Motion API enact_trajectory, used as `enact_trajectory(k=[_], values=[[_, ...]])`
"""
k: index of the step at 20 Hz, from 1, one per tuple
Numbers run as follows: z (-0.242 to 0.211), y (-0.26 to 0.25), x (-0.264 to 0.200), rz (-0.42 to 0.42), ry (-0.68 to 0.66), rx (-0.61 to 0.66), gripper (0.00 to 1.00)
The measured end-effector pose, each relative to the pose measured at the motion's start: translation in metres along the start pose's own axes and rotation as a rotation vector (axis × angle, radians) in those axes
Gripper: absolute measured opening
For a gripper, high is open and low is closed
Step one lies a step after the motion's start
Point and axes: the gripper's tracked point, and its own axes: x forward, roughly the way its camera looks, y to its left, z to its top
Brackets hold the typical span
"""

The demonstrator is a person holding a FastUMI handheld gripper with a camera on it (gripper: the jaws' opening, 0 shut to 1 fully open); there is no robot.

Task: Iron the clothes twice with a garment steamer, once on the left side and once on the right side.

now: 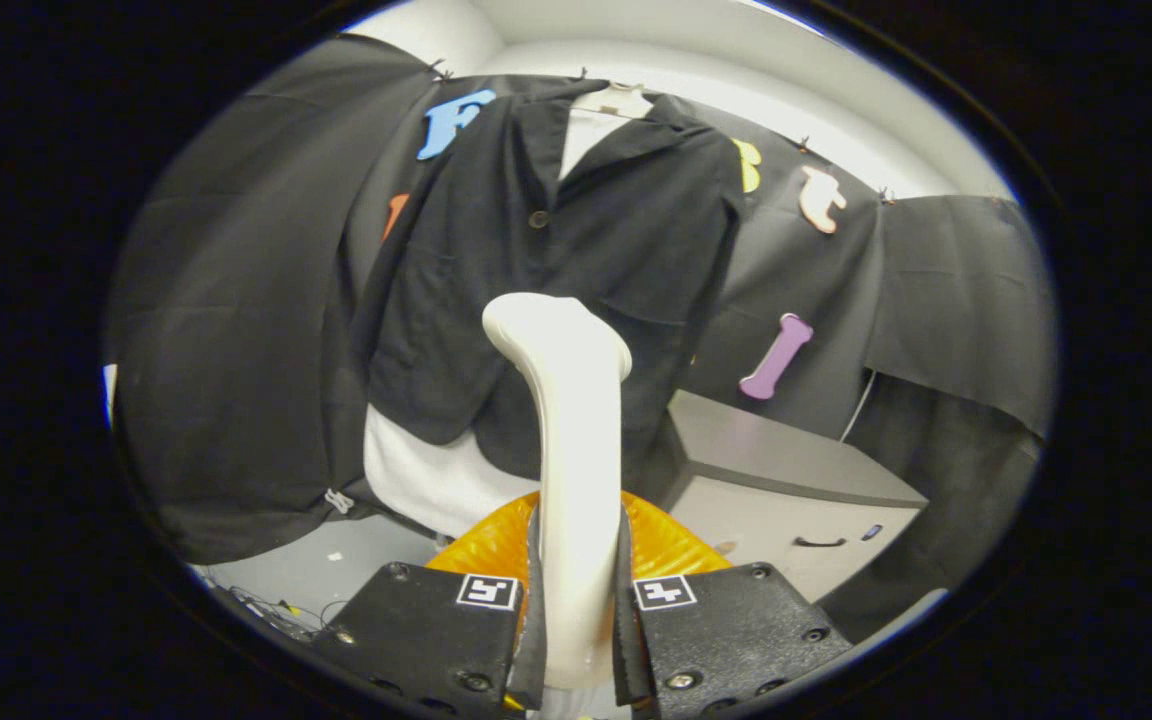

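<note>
Grip: our gripper (576, 600) clamps the steamer (568, 450) handle between both fingers, keeping its head upright.
Clothes: the black jacket (556, 270) hangs beyond the fingers, so we face it squarely.

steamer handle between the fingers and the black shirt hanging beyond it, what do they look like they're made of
Steamer handle: looks like moulded plastic, cream, smooth and slightly glossy, going by the soft highlights along its curved top. The gripper holds it, both fingers pressing its sides.

Black shirt: woven cloth, matte, perhaps cotton or linen; it shows soft folds, a faint weave and a button.
</note>
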Motion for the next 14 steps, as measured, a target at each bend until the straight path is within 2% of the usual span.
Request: enact_trajectory(k=[9,14], values=[[-0.018,-0.126,-0.054,-0.140,0.039,0.104,0.29],[-0.026,-0.172,-0.074,-0.131,0.030,0.126,0.29]])
